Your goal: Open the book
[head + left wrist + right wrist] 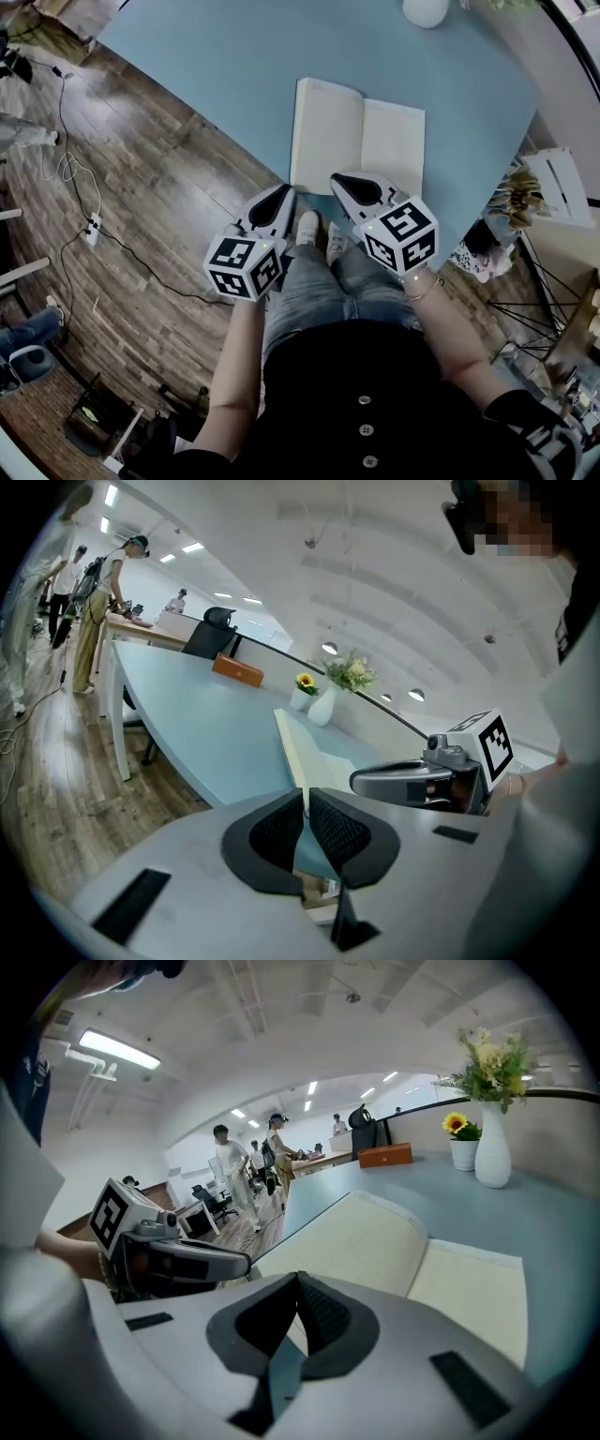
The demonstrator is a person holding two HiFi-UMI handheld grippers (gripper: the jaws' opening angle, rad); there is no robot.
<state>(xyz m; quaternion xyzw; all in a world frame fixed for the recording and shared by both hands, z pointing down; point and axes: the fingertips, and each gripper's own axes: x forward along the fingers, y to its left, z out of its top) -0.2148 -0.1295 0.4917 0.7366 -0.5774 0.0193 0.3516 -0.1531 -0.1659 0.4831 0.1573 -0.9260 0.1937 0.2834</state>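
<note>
Your left gripper (pixel 279 194) and right gripper (pixel 342 180) are pressed together, empty; book (pixel 356 141) just ahead looks light, with floppy pages, so pinch its outer edge.

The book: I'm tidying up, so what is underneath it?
The open book lies on the light blue table, near its edge. Only the table shows around it; whatever is beneath the pages is covered.
</note>
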